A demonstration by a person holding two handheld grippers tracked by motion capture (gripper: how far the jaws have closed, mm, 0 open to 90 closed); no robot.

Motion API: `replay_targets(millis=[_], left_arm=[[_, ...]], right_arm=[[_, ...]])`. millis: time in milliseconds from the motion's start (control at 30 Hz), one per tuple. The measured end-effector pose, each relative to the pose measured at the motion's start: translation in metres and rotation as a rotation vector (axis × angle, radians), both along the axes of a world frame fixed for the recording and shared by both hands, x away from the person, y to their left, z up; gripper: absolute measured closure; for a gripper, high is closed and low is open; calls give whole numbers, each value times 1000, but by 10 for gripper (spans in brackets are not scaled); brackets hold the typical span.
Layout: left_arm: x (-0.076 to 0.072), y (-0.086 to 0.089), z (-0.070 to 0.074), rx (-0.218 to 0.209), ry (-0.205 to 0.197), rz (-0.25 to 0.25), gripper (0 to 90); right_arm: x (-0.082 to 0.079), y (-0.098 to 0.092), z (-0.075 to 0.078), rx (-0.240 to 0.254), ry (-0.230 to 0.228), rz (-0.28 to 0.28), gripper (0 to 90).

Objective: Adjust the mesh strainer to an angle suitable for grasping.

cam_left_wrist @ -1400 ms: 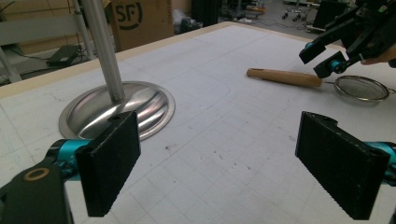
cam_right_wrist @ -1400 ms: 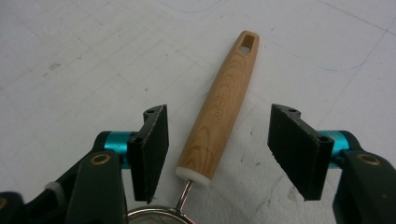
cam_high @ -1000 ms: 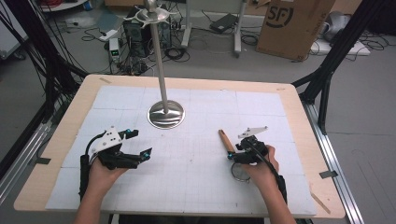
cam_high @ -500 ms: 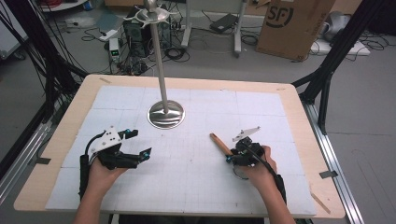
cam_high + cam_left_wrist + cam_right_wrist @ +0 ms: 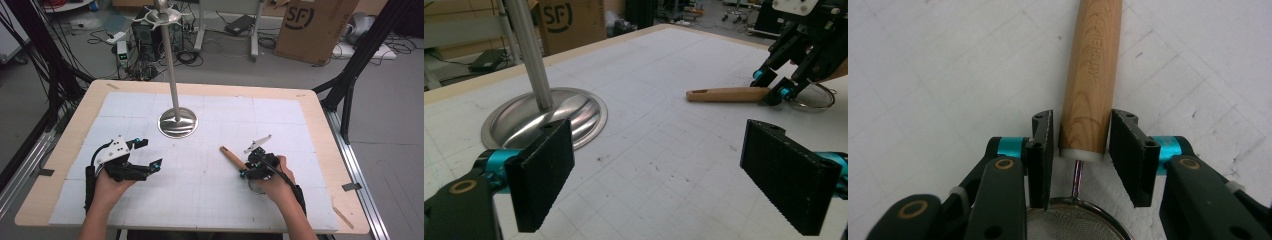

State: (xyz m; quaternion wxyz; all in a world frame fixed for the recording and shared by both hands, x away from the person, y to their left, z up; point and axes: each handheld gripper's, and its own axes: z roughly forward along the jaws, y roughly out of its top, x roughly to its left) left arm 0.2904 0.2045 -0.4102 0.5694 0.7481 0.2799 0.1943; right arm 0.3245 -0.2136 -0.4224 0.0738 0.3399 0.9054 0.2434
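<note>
Now the right tool (image 5: 1082,150) loosely straddles the strainer's wooden handle (image 5: 1091,75).

**Table layout**

Stand base (image 5: 177,122) sits on the mat (image 5: 300,120) left of centre, toward the far edge. Strainer handle (image 5: 232,157) lies nearer, right of the base. Left gripper (image 5: 150,153) at near left, right gripper (image 5: 245,169) at the handle's near end.

A metal stand (image 5: 176,119) rests on the white mat (image 5: 300,120), its pole rising from a round base. Near and to the left of the base, the left gripper (image 5: 145,154) sits with jaws spread wide. To the right of the base, the right gripper (image 5: 244,169) meets a wooden handle (image 5: 232,157) lying on the mat.
</note>
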Motion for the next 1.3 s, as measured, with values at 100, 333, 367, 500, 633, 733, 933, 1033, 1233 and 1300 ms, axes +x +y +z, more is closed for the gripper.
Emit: replay_targets(millis=[100,333,367,500,633,733,933,1033,1233,1300], left_arm=[[0,-1,0,-4,-4,-9,147],[-1,0,1,-10,-6,-4,147],[-1,1,1,-7,-7,-5,147],[0,1,1,-5,-3,-2,147],[0,0,0,-6,-4,-5,147],[0,1,1,-7,-4,0,147],[0,0,0,-5,0,-2,147],[0,-1,0,-3,2,-3,147],[2,-2,-3,18,18,7,147],[2,-2,-3,18,20,5,147]], right_arm=[[3,4,2,-30,25,10,621],[3,12,6,-79,36,57,653],[2,13,6,-72,39,64,653],[0,16,6,-72,49,88,648],[0,19,7,-108,38,110,639],[2,21,7,-117,48,116,641],[4,22,7,-125,63,124,641],[5,25,8,-145,72,123,640],[5,28,8,-165,70,132,657],[4,29,8,-169,67,140,676]])
